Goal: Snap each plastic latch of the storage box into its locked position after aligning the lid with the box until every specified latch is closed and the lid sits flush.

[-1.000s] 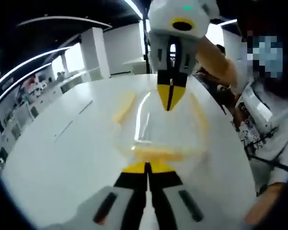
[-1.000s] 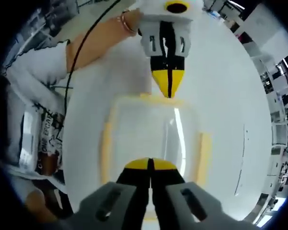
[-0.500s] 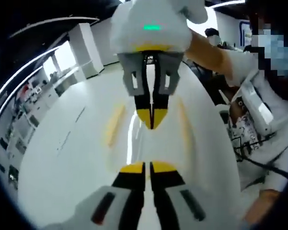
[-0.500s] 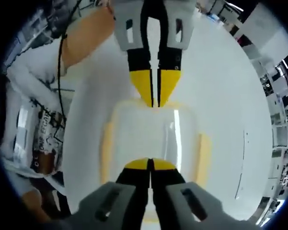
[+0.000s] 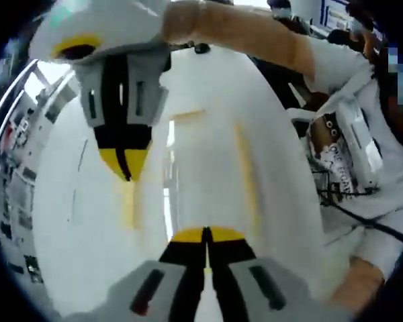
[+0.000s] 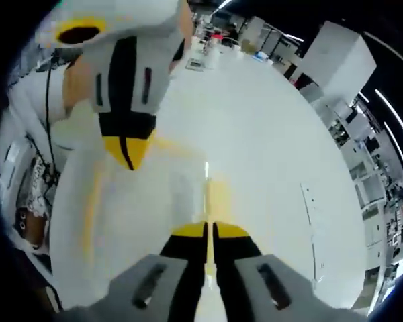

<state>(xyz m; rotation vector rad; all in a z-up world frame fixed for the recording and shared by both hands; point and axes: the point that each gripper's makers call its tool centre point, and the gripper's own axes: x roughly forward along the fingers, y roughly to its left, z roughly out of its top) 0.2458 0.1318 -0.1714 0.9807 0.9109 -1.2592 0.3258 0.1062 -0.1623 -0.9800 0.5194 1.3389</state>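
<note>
Tongs first: my left tongs (image 5: 206, 236) are pressed together, tips touching, with nothing between them. My right tongs (image 6: 208, 231) are pressed together too and hold nothing.

The clear box (image 5: 208, 168) with its see-through lid sits on the white table (image 5: 60, 221), right in front of both tongs. Around the box I see yellow latches. In the left gripper view, one latch (image 5: 129, 201) runs along the box's left side, one latch (image 5: 247, 176) runs along its right side, and a short one (image 5: 188, 115) sits at the far end. The box looks blurry, so I cannot tell which latches are snapped down.

From the box, my left tongs are at the near end. My right tongs (image 5: 124, 157) point down at the left side latch, tips just above it or touching it; I cannot tell which. In the right gripper view, my own tips sit just by a yellow latch (image 6: 215, 198), and my left tongs (image 6: 129, 149) hang over the box's far part.

I think the right tongs are nearer to the latch that needs the next push. The latch is long and lies along the box's side, so the push should go straight down on it.

I can't see anything inside the box.
</note>
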